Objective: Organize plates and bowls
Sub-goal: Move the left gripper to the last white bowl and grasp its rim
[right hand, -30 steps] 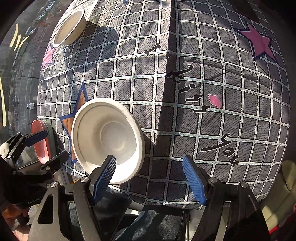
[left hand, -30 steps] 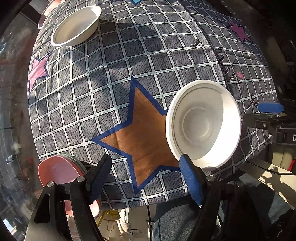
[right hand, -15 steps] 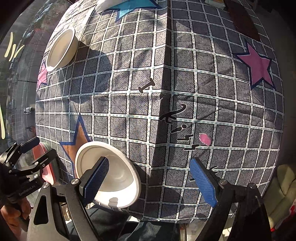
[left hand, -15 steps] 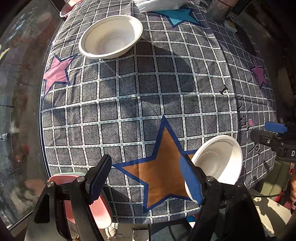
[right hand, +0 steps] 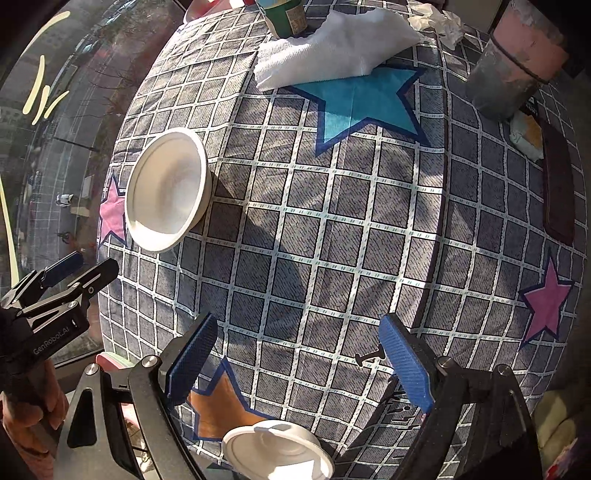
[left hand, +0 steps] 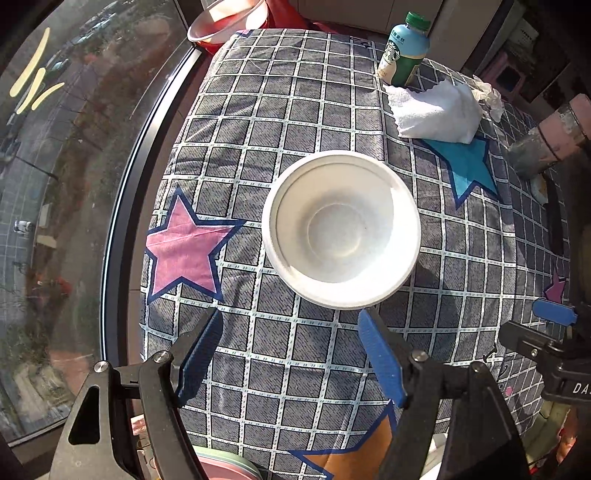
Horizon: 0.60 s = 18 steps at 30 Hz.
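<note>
A white bowl [left hand: 341,229] sits upright on the checked tablecloth, just beyond my left gripper [left hand: 291,354], which is open and empty. The same bowl shows at the left in the right wrist view [right hand: 168,190]. My right gripper [right hand: 299,358] is open and empty over the cloth. A second white bowl [right hand: 277,450] sits at the near table edge below it, beside the brown star [right hand: 221,406]. Stacked pink and green plates [left hand: 225,465] peek out at the near edge, also showing in the right wrist view [right hand: 110,360].
A green-capped bottle [left hand: 404,51], a white folded cloth [left hand: 436,110] and a grey-pink cup [right hand: 517,55] stand at the far side. A pink bowl [left hand: 227,22] sits beyond the table. A window runs along the left. A dark strip [right hand: 557,184] lies at the right.
Both grippers moved forward over the table. The far white bowl now sits just ahead of my left gripper. The near white bowl dropped to the bottom edge of the right view.
</note>
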### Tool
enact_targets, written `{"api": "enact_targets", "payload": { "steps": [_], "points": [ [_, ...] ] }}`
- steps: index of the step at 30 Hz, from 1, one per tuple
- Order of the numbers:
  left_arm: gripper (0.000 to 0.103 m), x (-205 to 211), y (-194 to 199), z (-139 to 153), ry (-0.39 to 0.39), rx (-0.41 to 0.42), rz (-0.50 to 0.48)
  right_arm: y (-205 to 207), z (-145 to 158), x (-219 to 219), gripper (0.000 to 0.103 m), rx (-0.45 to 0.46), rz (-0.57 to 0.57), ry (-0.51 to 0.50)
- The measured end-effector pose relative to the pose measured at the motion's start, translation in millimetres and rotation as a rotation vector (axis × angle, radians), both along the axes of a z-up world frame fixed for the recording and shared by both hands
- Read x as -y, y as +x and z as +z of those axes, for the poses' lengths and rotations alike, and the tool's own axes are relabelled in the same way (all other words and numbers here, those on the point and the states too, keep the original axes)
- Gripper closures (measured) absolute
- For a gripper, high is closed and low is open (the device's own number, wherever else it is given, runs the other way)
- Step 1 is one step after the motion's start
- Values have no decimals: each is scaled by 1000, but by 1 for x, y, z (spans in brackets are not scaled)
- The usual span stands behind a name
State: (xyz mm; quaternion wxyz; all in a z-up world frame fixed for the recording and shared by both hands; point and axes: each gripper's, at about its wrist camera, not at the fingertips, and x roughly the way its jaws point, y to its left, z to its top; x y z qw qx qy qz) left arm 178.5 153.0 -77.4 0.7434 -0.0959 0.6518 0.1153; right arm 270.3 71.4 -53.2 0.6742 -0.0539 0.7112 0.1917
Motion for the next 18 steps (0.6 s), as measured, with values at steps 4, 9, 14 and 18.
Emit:
{"api": "enact_targets", "payload": {
  "steps": [4,9,14,18],
  "points": [
    [24,-20,27,-17,26,-15,28,17,-15,-33,13,-13,-1,22],
    [24,-35,54,-45,45,-39,24,31,-36,-62,13,12,-20,15],
    [24,-37,69,-70,58,-65,-18,40,-59,-77,13,-22,-53,31],
    [27,-32,73,-85,19,-81,-47,41,-68,-82,37,-28,-64,13]
  ]
}}
